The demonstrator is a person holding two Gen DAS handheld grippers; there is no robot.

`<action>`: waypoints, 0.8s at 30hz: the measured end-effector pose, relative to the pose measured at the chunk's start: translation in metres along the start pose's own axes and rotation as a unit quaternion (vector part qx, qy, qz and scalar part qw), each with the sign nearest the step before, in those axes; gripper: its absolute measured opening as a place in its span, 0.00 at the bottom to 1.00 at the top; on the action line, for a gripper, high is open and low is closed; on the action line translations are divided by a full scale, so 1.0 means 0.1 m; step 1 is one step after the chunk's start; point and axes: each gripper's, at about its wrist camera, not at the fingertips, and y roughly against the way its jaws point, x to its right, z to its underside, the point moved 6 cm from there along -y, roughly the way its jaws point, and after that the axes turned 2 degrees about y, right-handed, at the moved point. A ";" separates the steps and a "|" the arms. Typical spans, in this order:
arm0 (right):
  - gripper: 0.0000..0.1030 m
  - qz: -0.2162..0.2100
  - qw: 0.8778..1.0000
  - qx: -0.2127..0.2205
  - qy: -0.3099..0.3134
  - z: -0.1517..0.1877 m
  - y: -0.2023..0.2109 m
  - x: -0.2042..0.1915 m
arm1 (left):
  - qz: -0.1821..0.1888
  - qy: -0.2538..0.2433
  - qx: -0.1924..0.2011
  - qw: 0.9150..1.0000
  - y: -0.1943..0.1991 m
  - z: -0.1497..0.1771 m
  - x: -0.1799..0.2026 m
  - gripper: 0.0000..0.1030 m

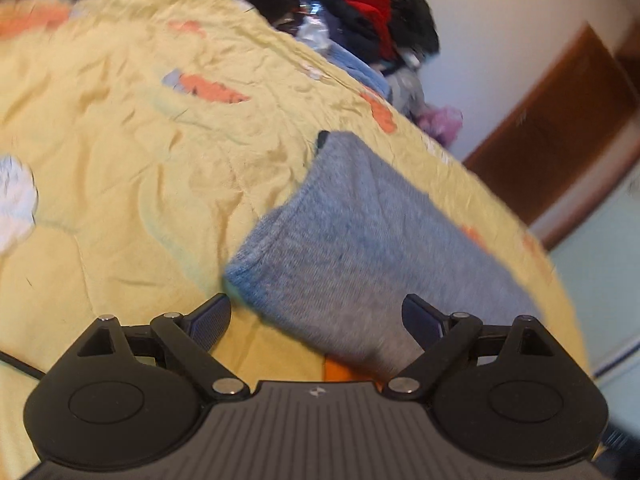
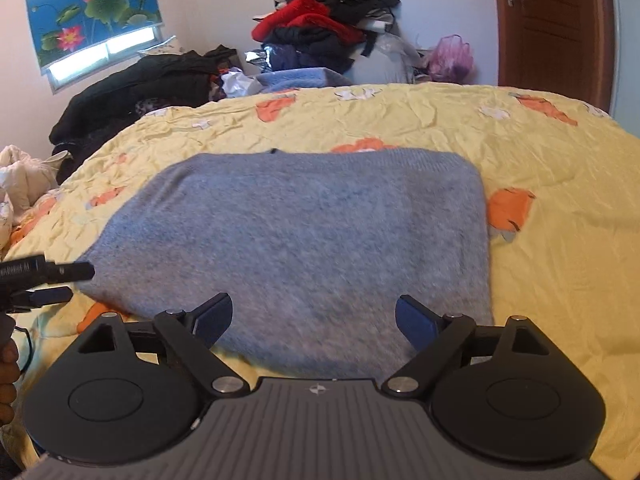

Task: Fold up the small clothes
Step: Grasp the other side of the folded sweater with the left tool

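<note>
- Yellow flowered bedspread (image 2: 540, 184) covers the bed, folded grey knit (image 2: 304, 236) lying flat on it.
- Left claw (image 1: 316, 320) spread wide, just over the knit's corner.
- Right claw (image 2: 314, 320) spread too, pinching nothing, by the knit's near edge.

Soft daylight, heavy fisheye bend

The window (image 2: 104, 50) glares white under its blind; the left wrist view is smeared and tilted (motion blur), the right sharper, both dark at the corners.

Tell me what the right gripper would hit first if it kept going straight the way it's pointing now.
Most likely the folded grey knitted garment lying on the yellow flowered bedspread. The right gripper is open, nothing between its fingers, and angled down at the garment's near part; how far above it is unclear.
</note>
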 end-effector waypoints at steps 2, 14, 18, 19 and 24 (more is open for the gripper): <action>0.87 -0.009 1.000 -0.004 -0.002 -0.03 -0.04 -0.06 | 0.019 0.053 0.003 0.998 -0.05 -0.07 -0.05 0.91; 0.87 -0.023 0.999 -0.029 0.013 -0.13 -0.18 -0.27 | 0.030 0.122 -0.007 0.992 -0.31 -0.17 -0.17 0.28; 0.87 -0.038 0.999 -0.033 0.017 -0.23 -0.25 -0.35 | 0.028 0.113 -0.005 0.993 -0.31 -0.18 -0.18 0.28; 0.87 -0.043 0.998 -0.033 0.017 -0.27 -0.28 -0.38 | 0.017 0.101 -0.002 0.995 -0.30 -0.19 -0.17 0.25; 0.87 -0.099 0.994 -0.034 0.034 -0.68 -0.46 -0.67 | -0.049 -0.018 0.006 0.999 -0.29 -0.14 0.05 0.06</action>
